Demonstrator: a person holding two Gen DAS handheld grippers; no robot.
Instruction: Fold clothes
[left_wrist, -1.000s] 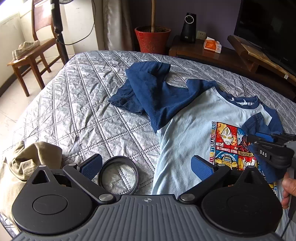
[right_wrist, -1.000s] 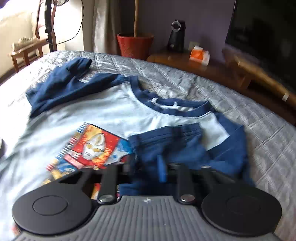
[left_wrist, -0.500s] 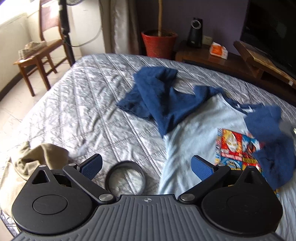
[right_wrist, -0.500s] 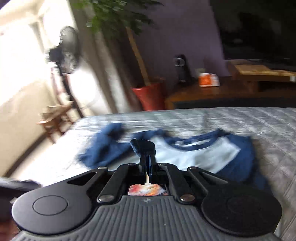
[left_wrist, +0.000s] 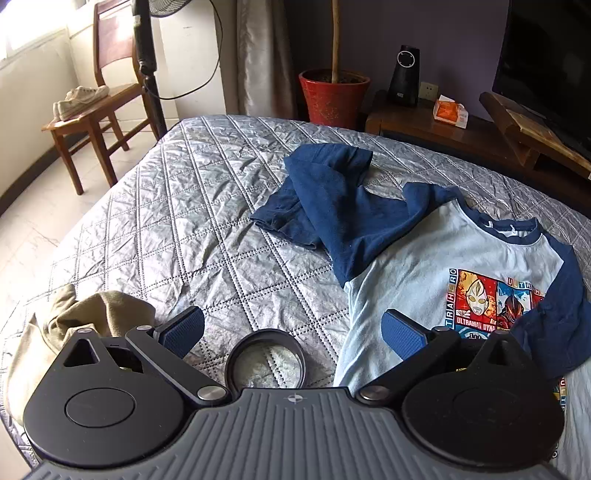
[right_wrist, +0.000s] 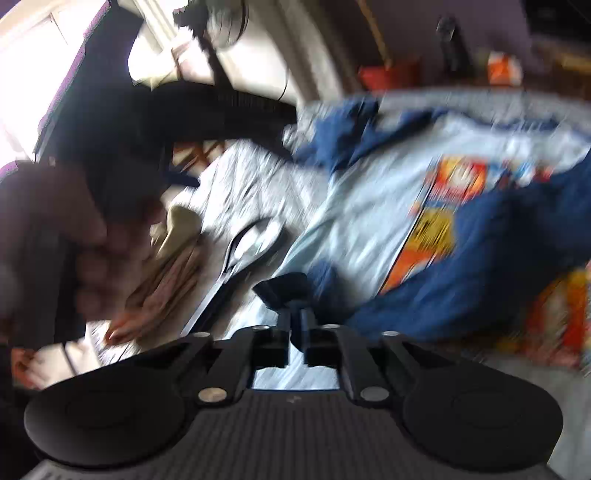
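A bedroom in a home; a bed under a grey quilted cover (left_wrist: 177, 236) fills the view; beyond it stand a wooden chair (left_wrist: 107, 92) bearing pale shoes, a red plant pot (left_wrist: 332, 96), a curtain (left_wrist: 258, 55) and what looks like a dark television (left_wrist: 546, 66) on a wooden stand.

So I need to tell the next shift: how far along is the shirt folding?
Early. Done: the shirt's right sleeve lies folded in over the printed front. In hand: the right tool is just opening, a bit of dark blue cloth seemingly still between its tips. Left: the other sleeve lies sprawled on the quilt, the body is unfolded, and the left tool is open and empty.
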